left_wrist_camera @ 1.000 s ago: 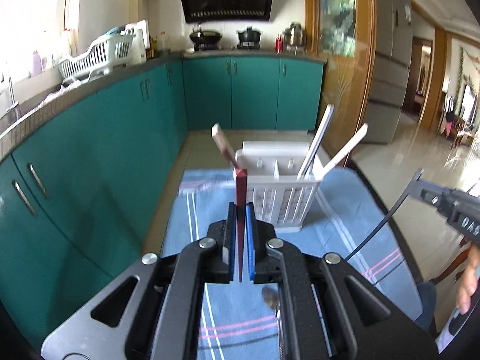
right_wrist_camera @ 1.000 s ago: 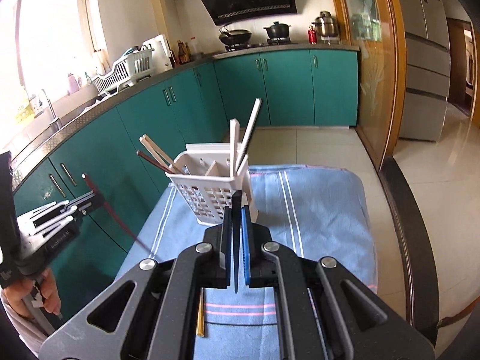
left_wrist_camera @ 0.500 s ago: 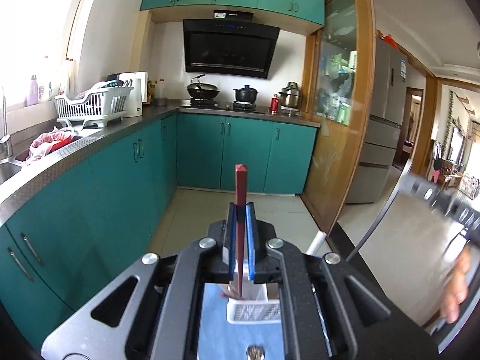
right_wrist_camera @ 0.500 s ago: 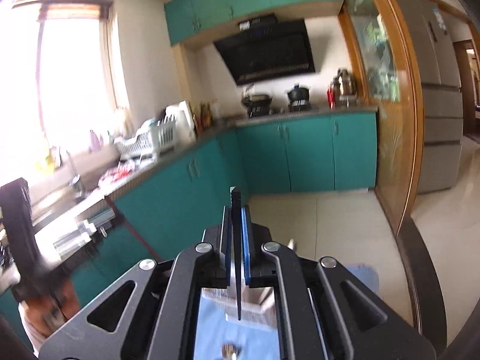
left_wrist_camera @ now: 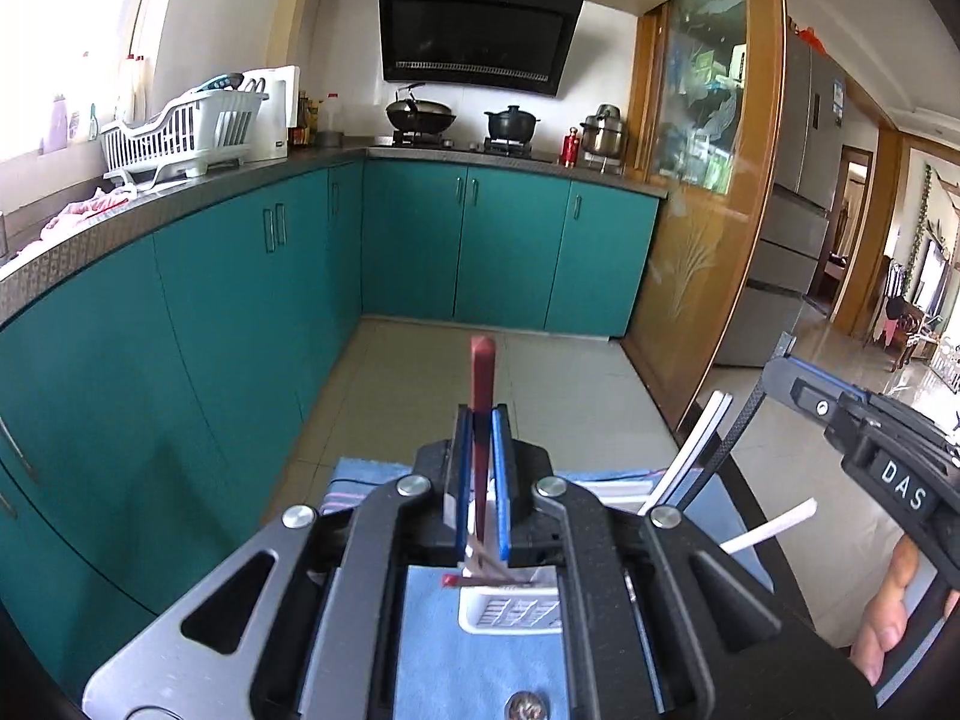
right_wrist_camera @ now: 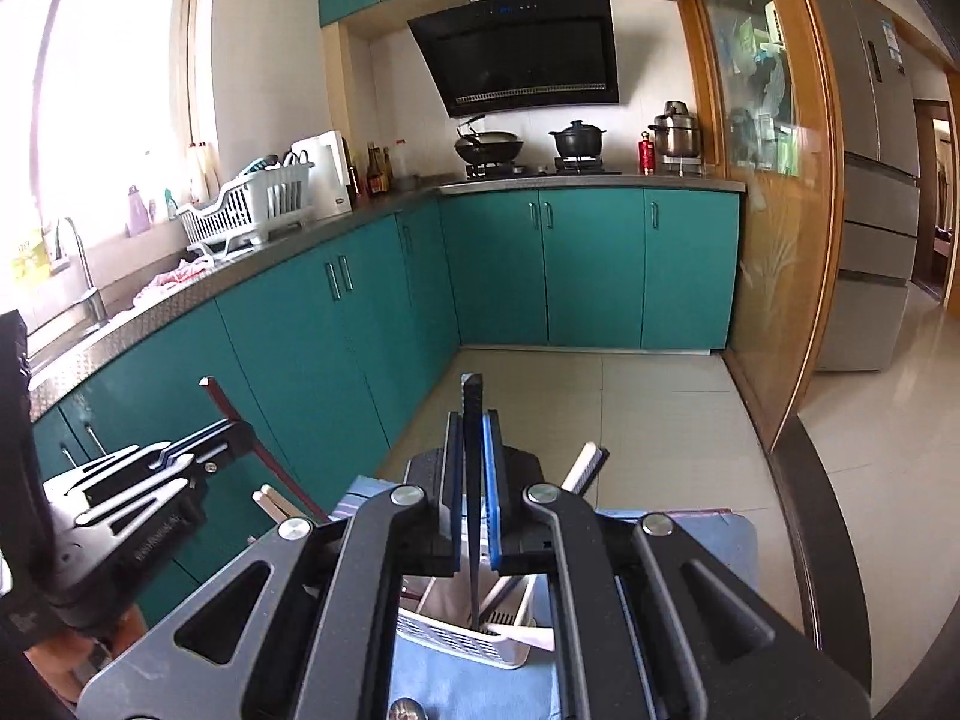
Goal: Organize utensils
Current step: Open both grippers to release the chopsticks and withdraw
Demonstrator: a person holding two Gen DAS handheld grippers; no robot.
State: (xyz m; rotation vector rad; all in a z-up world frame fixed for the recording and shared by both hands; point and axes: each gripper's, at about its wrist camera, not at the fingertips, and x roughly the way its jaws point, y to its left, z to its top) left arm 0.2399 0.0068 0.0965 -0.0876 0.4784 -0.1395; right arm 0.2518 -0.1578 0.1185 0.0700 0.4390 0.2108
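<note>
My left gripper [left_wrist_camera: 480, 420] is shut on a dark red chopstick [left_wrist_camera: 482, 378] that stands upright between its blue pads, its lower tip over the white slotted utensil holder [left_wrist_camera: 510, 615]. My right gripper [right_wrist_camera: 474, 420] is shut on a black chopstick [right_wrist_camera: 472, 402], which runs down into the same holder [right_wrist_camera: 468, 636]. White chopsticks [left_wrist_camera: 690, 450] lean out of the holder. In the right wrist view the left gripper [right_wrist_camera: 234, 429] with its red chopstick [right_wrist_camera: 219, 399] shows at the left. The right gripper [left_wrist_camera: 780, 369] appears at the right edge of the left wrist view.
The holder stands on a blue striped cloth [left_wrist_camera: 432, 648] over a dark table [right_wrist_camera: 822, 504]. A metal spoon bowl [left_wrist_camera: 527, 707] lies on the cloth near me. Teal cabinets [left_wrist_camera: 240, 300] run along the left and back. A person's hand [left_wrist_camera: 894, 606] holds the right tool.
Both grippers rose and moved forward over the holder, which slid from ahead of the fingers to beneath them. Each keeps its chopstick clamped.
</note>
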